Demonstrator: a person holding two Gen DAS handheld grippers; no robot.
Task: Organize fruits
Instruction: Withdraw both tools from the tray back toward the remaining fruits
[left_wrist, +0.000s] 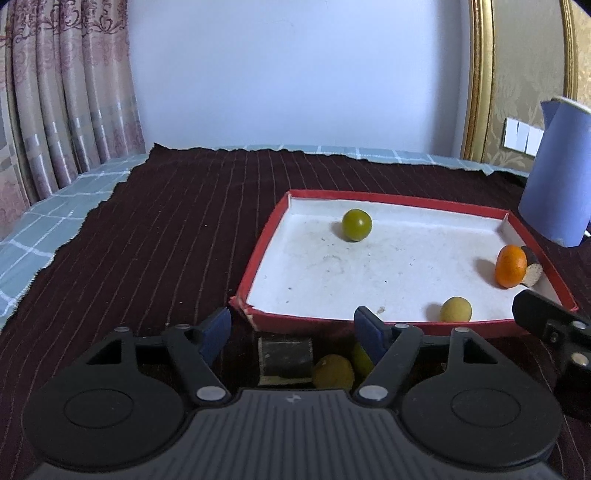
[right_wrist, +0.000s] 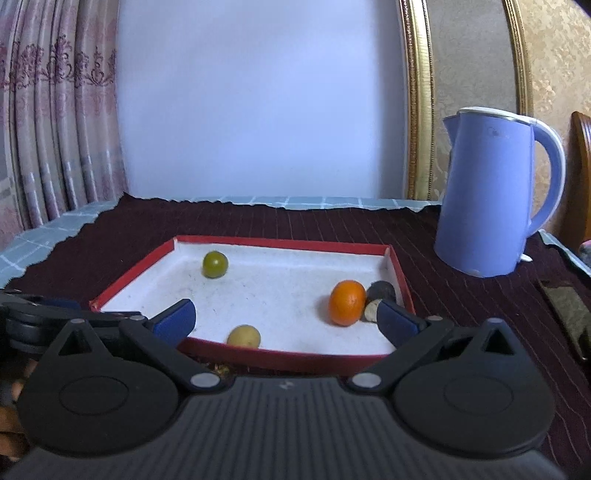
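Left to right, I read the scene as follows. My left claw (left_wrist: 291, 326) stands wide and holds nothing; it hovers at the near left corner of the red tray (left_wrist: 258, 254); below it, on the dark striped cloth (left_wrist: 147, 240) that covers the bench, lie a dark block (left_wrist: 285, 356) and two loose yellow-green fruits (left_wrist: 333, 371), outside the tray.

Inside the tray: a green fruit (right_wrist: 215, 264) near the far left corner; a pale yellow fruit (right_wrist: 243, 336) against the near wall; an orange (right_wrist: 346, 302) at the right, touching a dark object (right_wrist: 380, 291) in the right corner, which I cannot identify. My right claw (right_wrist: 284, 319) is also wide and empty, straddling the near wall of the tray. A blue kettle (right_wrist: 484, 192) stands right of the tray, well apart.

Risks, in my judgement: the round fruits may roll away if a pad nudges them off-centre; a low approach may catch the tray wall and shift the tray; the two claws sit close together and may collide; the loose fruits under the left claw are partly hidden, so a blind closure may miss.

No brand, label or legible writing is visible.
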